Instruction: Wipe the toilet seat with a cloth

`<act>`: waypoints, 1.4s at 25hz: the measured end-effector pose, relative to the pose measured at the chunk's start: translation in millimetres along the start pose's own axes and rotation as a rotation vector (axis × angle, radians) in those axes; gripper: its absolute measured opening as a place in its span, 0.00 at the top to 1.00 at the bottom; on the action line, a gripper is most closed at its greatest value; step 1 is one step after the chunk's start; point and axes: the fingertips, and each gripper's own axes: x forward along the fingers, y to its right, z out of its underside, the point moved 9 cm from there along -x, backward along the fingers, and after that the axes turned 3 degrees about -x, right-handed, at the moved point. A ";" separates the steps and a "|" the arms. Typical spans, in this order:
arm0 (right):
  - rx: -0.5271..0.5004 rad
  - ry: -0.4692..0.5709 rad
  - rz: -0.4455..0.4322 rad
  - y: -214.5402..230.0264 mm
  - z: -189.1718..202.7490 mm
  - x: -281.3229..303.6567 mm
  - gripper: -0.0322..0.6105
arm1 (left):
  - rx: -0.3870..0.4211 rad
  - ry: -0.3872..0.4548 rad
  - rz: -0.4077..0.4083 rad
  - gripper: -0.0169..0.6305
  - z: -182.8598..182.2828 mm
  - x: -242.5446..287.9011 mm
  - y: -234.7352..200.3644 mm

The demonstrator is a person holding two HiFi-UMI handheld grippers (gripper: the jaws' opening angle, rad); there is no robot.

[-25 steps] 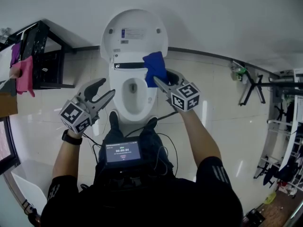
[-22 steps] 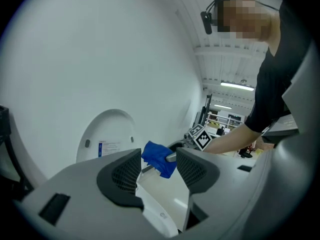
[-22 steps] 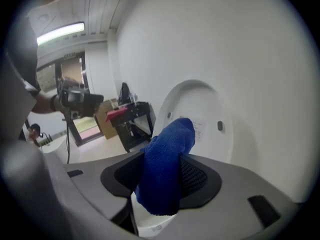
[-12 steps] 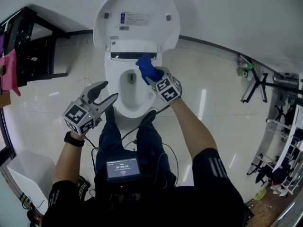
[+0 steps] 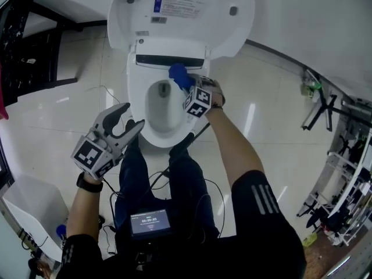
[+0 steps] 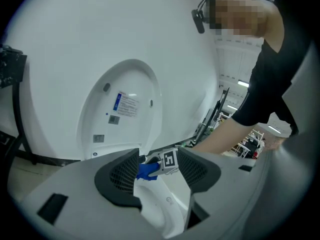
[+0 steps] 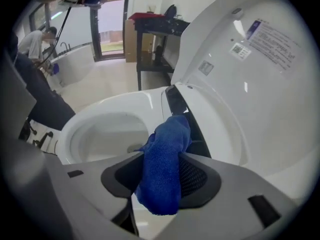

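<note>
A white toilet (image 5: 145,133) stands with its lid (image 5: 180,16) raised; the seat rim (image 7: 107,106) rings the bowl. My right gripper (image 5: 187,87) is shut on a blue cloth (image 5: 180,75), whose tip lies at the back right of the seat near the hinge. In the right gripper view the blue cloth (image 7: 164,166) hangs folded between the jaws, over the rim. My left gripper (image 5: 129,120) hovers open at the front left of the bowl, holding nothing. The left gripper view looks across the bowl at the blue cloth (image 6: 146,170).
A black shelf frame (image 5: 26,45) stands to the left of the toilet. A white bin (image 5: 32,214) sits at lower left, racks (image 5: 343,173) at far right. A cable (image 5: 174,158) runs across the glossy tiled floor by the person's legs.
The right gripper has carried the cloth down and inward onto the back of the seat. The head has leaned closer to the toilet. The left gripper stayed open at the front left.
</note>
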 end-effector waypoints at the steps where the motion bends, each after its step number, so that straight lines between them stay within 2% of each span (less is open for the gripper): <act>1: -0.026 -0.015 -0.003 -1.1 1.5 11.7 0.63 | -0.012 0.005 -0.005 0.60 0.4 1.1 0.3; 4: -0.062 -0.097 -0.030 -5.7 13.5 44.2 0.63 | -0.037 0.007 -0.015 0.60 8.9 3.4 -1.4; 7: -0.011 -0.154 -0.052 -10.7 29.9 62.9 0.63 | -0.052 -0.004 -0.023 0.60 19.6 4.7 -3.4; 11: 0.038 -0.194 -0.091 -26.3 44.1 62.0 0.64 | -0.035 -0.023 -0.022 0.60 37.2 3.8 -10.5; 14: 0.035 -0.227 -0.147 -55.2 59.3 53.5 0.64 | -0.072 -0.014 -0.001 0.60 30.6 8.3 -3.4; 18: 0.089 -0.241 -0.200 -97.9 76.1 40.3 0.64 | -0.024 -0.004 0.016 0.60 32.1 7.5 -7.3; 21: 0.105 -0.249 -0.233 -131.0 78.7 32.6 0.64 | -0.064 0.001 0.025 0.60 17.5 10.3 0.8; 25: 0.129 -0.256 -0.276 -173.0 78.4 25.4 0.64 | -0.019 -0.005 0.022 0.60 31.1 0.6 -6.7; 28: 0.133 -0.252 -0.304 -200.3 75.8 21.1 0.64 | -0.048 -0.011 0.021 0.60 27.0 -2.0 -1.2; 32: 0.124 -0.258 -0.373 -229.8 71.3 18.5 0.64 | -0.044 -0.007 0.014 0.60 33.2 -10.0 -3.0; 35: 0.199 -0.233 -0.413 -233.3 67.6 19.1 0.64 | -0.060 0.000 0.012 0.60 29.5 -13.2 -0.5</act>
